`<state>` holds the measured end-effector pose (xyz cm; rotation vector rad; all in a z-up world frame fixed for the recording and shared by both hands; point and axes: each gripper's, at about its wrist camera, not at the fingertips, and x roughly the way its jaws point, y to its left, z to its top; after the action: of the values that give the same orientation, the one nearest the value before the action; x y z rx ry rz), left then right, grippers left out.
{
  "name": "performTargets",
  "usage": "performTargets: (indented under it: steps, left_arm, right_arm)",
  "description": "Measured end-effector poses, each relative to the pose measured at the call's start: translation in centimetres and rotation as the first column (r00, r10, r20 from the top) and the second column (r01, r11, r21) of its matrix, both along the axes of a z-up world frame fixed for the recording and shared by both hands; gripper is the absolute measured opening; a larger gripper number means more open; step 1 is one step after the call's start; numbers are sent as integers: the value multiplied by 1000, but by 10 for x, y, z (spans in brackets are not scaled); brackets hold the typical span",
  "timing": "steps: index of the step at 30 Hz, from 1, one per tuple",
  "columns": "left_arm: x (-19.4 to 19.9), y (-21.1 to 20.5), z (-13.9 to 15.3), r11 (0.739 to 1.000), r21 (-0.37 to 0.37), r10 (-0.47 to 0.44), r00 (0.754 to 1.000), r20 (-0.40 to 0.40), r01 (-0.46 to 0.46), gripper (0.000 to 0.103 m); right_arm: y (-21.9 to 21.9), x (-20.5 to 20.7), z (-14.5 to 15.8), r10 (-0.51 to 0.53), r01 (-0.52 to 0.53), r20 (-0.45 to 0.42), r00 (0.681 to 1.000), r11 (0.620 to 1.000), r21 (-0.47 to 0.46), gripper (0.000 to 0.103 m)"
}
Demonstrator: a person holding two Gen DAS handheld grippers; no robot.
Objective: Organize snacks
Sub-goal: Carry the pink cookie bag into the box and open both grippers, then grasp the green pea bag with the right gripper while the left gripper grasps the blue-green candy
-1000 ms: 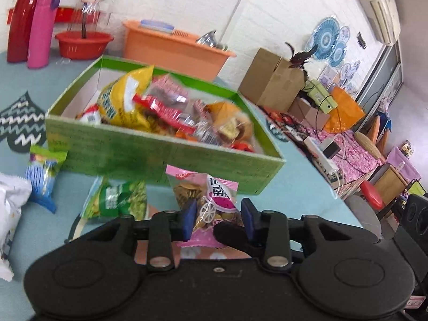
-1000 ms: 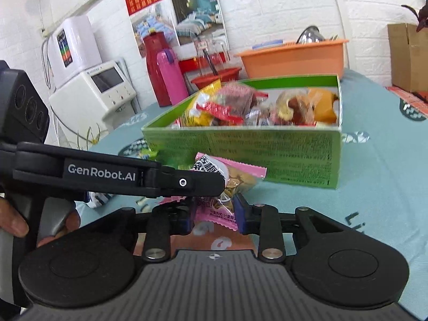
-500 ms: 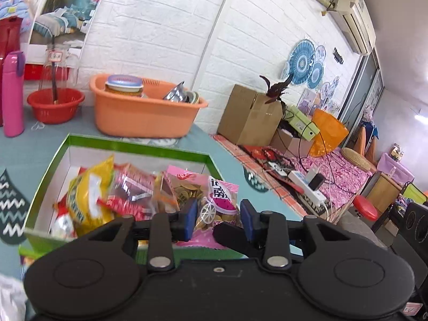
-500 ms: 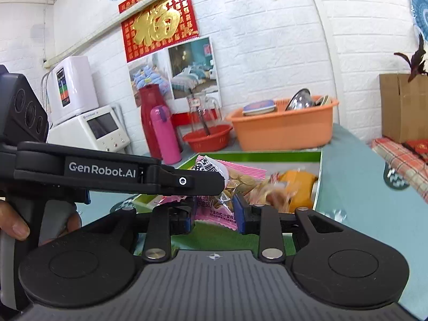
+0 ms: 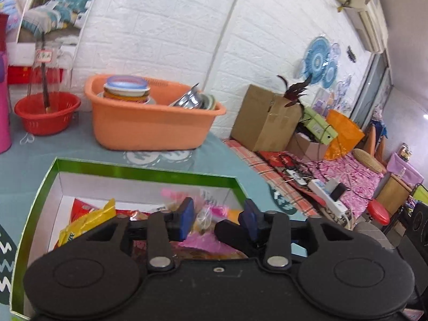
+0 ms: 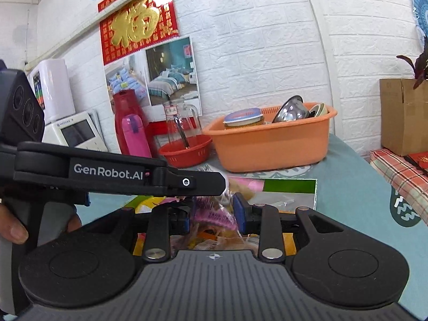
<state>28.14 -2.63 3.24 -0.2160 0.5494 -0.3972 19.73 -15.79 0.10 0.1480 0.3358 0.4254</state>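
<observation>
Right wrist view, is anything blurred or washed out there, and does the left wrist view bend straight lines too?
Right wrist view: the pink snack packet between the fingers is smeared by motion, while the orange basin stays sharp; even daylight, no harsh glare. Left wrist view: the packets in the green box are soft, and fisheye curves the brick wall and darkens the corners.

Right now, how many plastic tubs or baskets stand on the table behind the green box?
2: an orange tub holding dishes, directly behind the green box, and a smaller red basket to its left, holding a glass jug.
</observation>
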Motion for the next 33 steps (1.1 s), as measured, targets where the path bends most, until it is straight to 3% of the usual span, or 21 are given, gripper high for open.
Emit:
performTargets:
  steps: [1, 5, 10, 15, 19, 24, 28, 33]
  left_arm:
    - [1, 1, -4, 1000, 8, 16, 1000, -6, -16, 103]
    - [-4, 5, -10, 998, 50, 39, 999, 14, -40, 103]
    - [-23, 12, 4, 999, 20, 50, 999, 12, -50, 103]
    - [-69, 26, 27, 994, -5, 106, 994, 40, -106, 103]
    - [-111, 40, 35, 985, 36, 165, 985, 50, -167, 103]
    - [-159, 65, 23, 972, 63, 226, 973, 40, -228, 103]
    - [-184, 89, 3, 959, 56, 279, 960, -6, -278, 103]
    - [-208, 109, -25, 943, 88, 327, 943, -67, -321, 103]
  right_arm:
    - [2, 4, -5, -11, 11, -2, 1000, 1000, -14, 56]
    - [1, 6, -19, -53, 53, -2, 999, 997, -58, 102]
    - [-6, -5, -8, -54, 54, -18, 998, 998, -21, 103]
    - [-10, -44, 17, -21, 21, 20, 1000, 1000, 18, 103]
    - [-9, -78, 27, -1, -1, 34, 999, 999, 42, 103]
    - [-7, -110, 27, 71, -73, 19, 997, 992, 103, 103]
    - [1, -118, 17, 126, -111, -82, 989, 979, 171, 103]
    - [30, -119, -6, 166, -148, -152, 974, 981, 121, 103]
